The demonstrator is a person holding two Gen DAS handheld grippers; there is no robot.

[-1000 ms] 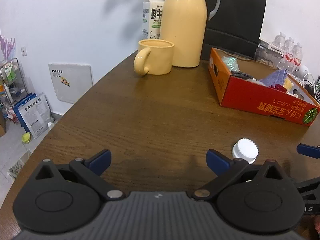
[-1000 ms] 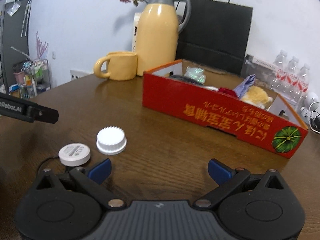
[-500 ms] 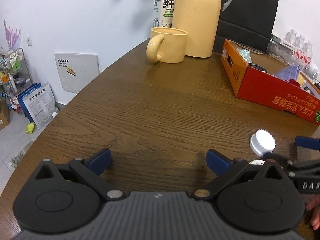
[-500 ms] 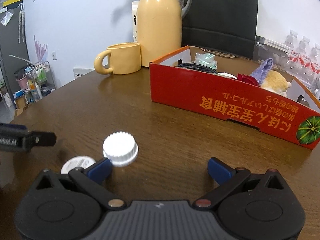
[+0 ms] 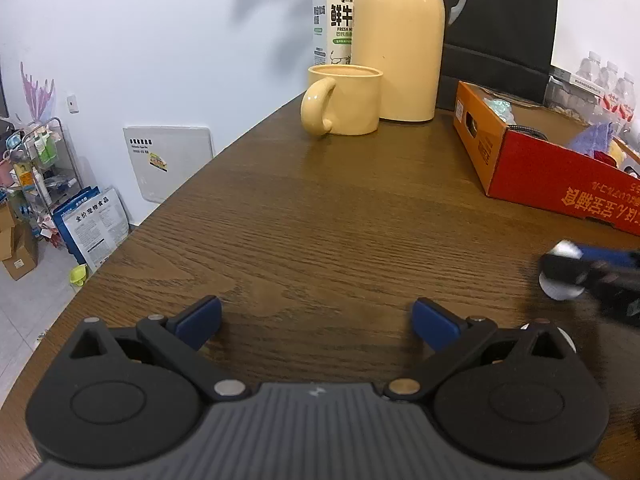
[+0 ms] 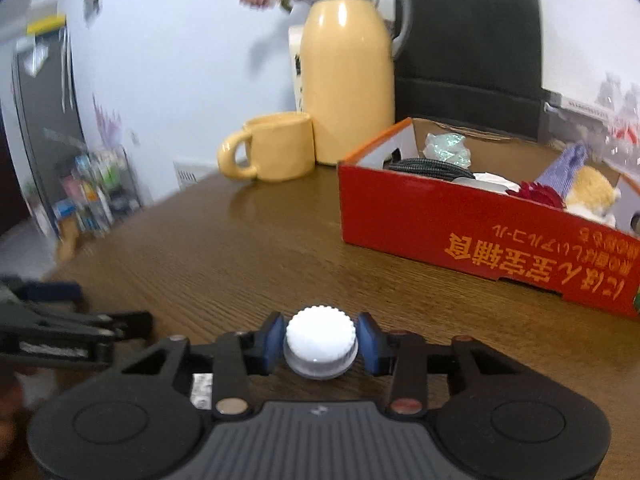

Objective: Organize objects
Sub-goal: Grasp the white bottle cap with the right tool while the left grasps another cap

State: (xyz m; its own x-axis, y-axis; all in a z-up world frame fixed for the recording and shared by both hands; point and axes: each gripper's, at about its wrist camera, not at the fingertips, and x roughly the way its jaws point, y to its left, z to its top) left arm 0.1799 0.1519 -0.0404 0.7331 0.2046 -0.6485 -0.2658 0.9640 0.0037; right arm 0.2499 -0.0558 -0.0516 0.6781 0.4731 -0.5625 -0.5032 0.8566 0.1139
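Sitting right between the right gripper's pads, the white cap gets pinched as the jaws have just closed; left gripper hangs spread.

Even, fairly bright indoor light fills both views. A soft shadow of flowers falls on the wall, and highlights streak the jug. Fisheye bending curves the table edge; corners go dark. The right view is motion-blurred, worst at the shelf; the left stays sharp.
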